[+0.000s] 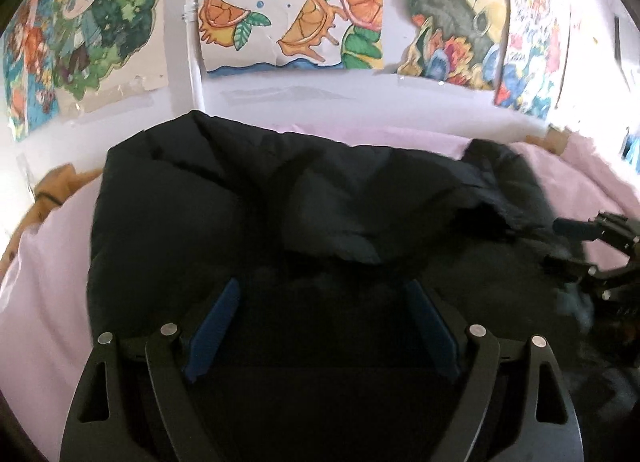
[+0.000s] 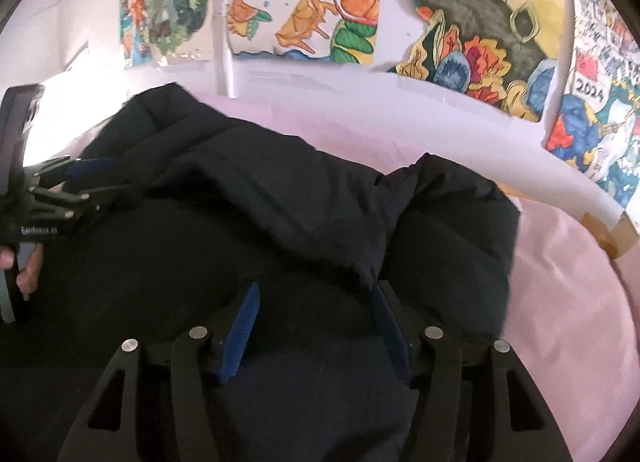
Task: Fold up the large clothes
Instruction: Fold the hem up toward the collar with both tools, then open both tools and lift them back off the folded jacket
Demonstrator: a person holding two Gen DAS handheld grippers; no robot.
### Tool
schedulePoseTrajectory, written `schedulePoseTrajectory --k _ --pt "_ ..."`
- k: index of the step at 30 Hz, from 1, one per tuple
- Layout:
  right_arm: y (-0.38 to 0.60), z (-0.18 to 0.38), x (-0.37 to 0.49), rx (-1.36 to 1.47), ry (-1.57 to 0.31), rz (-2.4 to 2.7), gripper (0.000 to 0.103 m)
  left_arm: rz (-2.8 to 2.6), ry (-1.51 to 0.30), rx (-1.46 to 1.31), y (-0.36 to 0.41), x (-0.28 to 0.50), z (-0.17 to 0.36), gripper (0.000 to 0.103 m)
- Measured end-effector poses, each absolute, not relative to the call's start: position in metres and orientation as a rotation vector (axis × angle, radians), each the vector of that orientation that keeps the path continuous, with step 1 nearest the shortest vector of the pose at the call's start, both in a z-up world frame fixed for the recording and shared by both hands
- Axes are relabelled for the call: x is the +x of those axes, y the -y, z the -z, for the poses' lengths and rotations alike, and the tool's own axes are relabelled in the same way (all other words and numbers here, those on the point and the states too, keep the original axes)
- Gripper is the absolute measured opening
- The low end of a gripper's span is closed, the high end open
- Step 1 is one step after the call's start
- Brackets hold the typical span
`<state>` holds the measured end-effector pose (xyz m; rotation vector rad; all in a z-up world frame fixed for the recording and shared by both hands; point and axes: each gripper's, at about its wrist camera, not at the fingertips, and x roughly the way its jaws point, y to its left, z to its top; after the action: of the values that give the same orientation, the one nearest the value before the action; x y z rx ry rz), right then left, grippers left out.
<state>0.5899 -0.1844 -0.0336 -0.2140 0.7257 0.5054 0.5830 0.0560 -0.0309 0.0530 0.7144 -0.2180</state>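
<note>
Pink bedsheet (image 2: 580, 302) under a wall of drawings (image 1: 292, 10). My left gripper (image 1: 322, 322) and right gripper (image 2: 316, 326) both spread wide over the near black padded jacket (image 1: 248, 198); contact seemingly none, view dim. Jacket lies bunched mid-bed.

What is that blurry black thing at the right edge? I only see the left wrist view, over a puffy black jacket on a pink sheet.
Observer: That is the right gripper. Its own camera shows its blue-padded fingers spread open above the puffy black jacket.
Operator: Is anyone holding these tools?
Observer: Yes. At that view's left edge, a bare hand grips the handle of the left gripper.
Operator: Anything on the wall I miss?
Observer: The far-right colourful paper poster reads 2024.
</note>
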Motion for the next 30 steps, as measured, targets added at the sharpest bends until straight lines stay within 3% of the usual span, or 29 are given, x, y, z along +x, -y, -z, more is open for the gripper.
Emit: schedulePoseTrajectory --k 3,5,7,14,23,30 --pt "0.188 0.017 0.565 -0.215 -0.716 -0.524 0.070 0.257 -0.721 0.005 -0.059 0.559 0.017 0.085" --pt "0.191 0.007 0.545 -0.219 -0.700 -0.535 0.078 0.284 -0.711 0.002 -0.060 0.540 0.008 0.096" --pt "0.193 -0.005 0.523 -0.233 -0.681 -0.554 0.083 0.305 -0.692 0.018 -0.058 0.522 -0.001 0.099" --pt "0.198 -0.046 0.434 -0.247 -0.613 -0.626 0.098 0.402 -0.664 0.054 -0.060 0.435 -0.021 0.101" --pt "0.202 -0.067 0.326 -0.304 -0.572 -0.745 0.103 0.461 -0.670 0.113 -0.060 0.346 -0.031 0.101" --pt "0.201 -0.033 0.268 -0.441 -0.628 -0.839 0.103 0.523 -0.699 0.189 -0.056 0.290 -0.015 0.101"
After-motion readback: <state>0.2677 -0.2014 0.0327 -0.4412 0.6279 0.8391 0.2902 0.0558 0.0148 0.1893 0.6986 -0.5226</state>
